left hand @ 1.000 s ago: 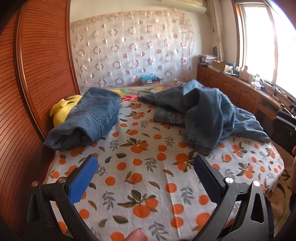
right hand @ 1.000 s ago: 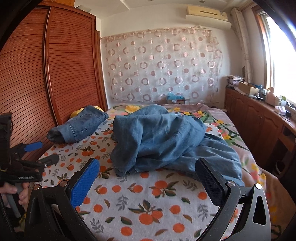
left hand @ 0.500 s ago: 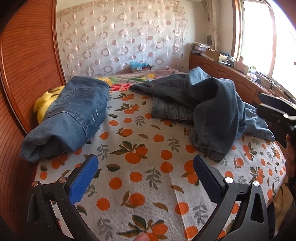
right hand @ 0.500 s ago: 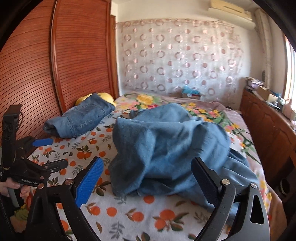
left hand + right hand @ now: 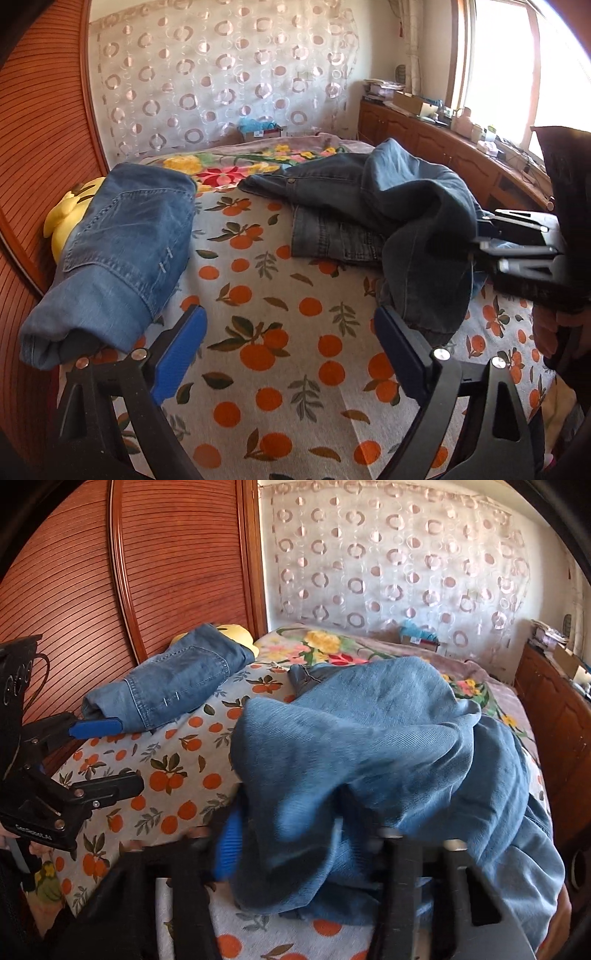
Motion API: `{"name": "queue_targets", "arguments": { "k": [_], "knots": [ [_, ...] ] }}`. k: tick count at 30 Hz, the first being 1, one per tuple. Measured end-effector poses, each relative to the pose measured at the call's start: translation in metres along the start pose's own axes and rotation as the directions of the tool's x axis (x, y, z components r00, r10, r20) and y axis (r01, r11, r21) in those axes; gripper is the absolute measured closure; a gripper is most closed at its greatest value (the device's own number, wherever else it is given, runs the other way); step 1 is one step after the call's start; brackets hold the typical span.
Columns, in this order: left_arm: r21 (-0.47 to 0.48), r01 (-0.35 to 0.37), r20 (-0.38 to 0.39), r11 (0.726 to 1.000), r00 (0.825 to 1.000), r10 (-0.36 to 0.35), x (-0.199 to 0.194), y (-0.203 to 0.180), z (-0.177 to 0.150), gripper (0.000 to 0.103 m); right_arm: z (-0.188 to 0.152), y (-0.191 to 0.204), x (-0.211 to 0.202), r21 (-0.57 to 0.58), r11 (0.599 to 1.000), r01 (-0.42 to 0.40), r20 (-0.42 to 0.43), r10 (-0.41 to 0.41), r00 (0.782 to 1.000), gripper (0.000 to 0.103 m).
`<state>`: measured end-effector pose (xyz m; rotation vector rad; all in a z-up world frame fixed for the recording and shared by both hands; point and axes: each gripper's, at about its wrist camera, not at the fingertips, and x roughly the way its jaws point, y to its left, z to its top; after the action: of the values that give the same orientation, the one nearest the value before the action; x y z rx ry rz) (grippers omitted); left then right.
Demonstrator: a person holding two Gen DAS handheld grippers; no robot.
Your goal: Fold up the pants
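Note:
A crumpled pair of blue jeans lies heaped on the bed's right half; it fills the middle of the right wrist view. My right gripper has its jaws narrowed around a fold at the heap's near edge, blurred by motion; it also shows in the left wrist view against the heap's right side. My left gripper is open and empty above the orange-print sheet, left of the heap; it shows in the right wrist view.
A folded pair of jeans lies at the left on a yellow plush toy, against the wooden wardrobe. A wooden cabinet with clutter runs along the right wall under the window.
My right gripper has moved forward into the near edge of the jeans heap and its jaws have narrowed around the cloth. My left gripper has moved forward over the sheet, still open.

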<state>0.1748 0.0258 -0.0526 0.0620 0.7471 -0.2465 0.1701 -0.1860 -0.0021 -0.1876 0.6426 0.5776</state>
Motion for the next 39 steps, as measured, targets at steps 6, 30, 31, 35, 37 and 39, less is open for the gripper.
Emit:
{"name": "queue_targets", "arguments": {
  "k": [6,30,31,35,37,39],
  "knots": [
    [0.014,0.018,-0.003,1.000,1.000,-0.018,0.013,-0.003,0.011,0.017,0.008,-0.046,-0.051,0.028,0.999,0.021,0.090,-0.024,0.996,0.100],
    [0.105,0.074,-0.149,0.992,0.987,-0.058,0.109,-0.013,0.064,0.055,-0.039,-0.221,-0.180,0.170,0.896,0.411,-0.056,-0.407,0.912,0.099],
    [0.103,0.080,-0.164,0.991,0.985,-0.063,0.113,-0.014,0.065,0.056,-0.037,-0.220,-0.188,0.179,0.893,0.413,-0.048,-0.411,0.910,0.098],
    [0.098,0.108,-0.182,0.989,0.979,-0.089,0.119,-0.015,0.068,0.061,-0.004,-0.188,-0.175,0.183,0.885,0.429,-0.007,-0.435,0.900,0.091],
    [0.104,0.114,-0.182,0.988,0.979,-0.094,0.120,-0.018,0.068,0.062,0.000,-0.178,-0.168,0.188,0.886,0.424,0.011,-0.433,0.901,0.083],
    [0.110,0.114,-0.190,0.987,0.977,-0.092,0.121,-0.019,0.068,0.063,-0.004,-0.172,-0.170,0.205,0.891,0.405,0.035,-0.420,0.907,0.064]
  ]
}}
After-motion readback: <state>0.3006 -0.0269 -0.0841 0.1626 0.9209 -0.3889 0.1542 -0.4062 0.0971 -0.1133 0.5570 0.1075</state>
